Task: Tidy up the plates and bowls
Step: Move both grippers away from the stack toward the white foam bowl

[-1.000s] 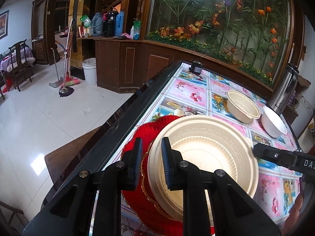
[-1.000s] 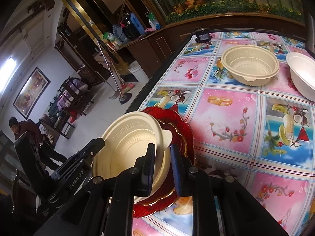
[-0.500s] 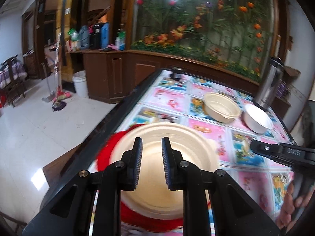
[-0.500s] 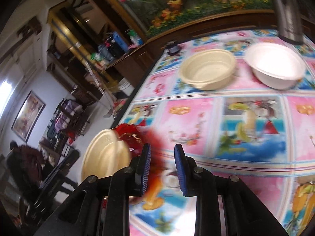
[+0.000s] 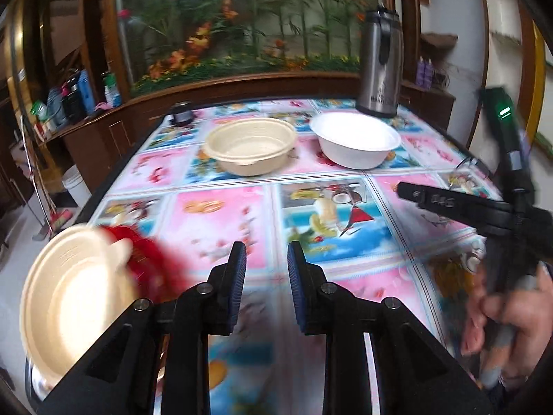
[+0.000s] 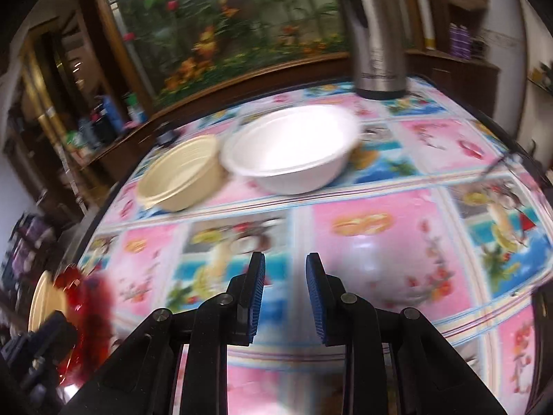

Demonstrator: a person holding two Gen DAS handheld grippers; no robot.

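A cream plate (image 5: 72, 307) lies on a red plate (image 5: 152, 259) at the table's near left corner; both show blurred in the right wrist view (image 6: 45, 297) (image 6: 93, 311). A cream bowl (image 5: 250, 150) (image 6: 181, 178) and a white bowl (image 5: 356, 143) (image 6: 293, 150) stand side by side at the far middle. My left gripper (image 5: 266, 259) is open and empty above the tablecloth, right of the plates. My right gripper (image 6: 285, 273) is open and empty, facing the bowls; it also shows in the left wrist view (image 5: 449, 204).
A steel thermos jug (image 5: 380, 62) (image 6: 376, 31) stands behind the white bowl. A small dark object (image 5: 181, 114) sits at the far left table edge. The table edge (image 5: 114, 173) drops to the floor on the left. A wooden counter and plants lie beyond.
Both grippers have let go of the cream plate, which now lies on the red plate. Both have swung right toward the bowls. The right jaws have opened wider.
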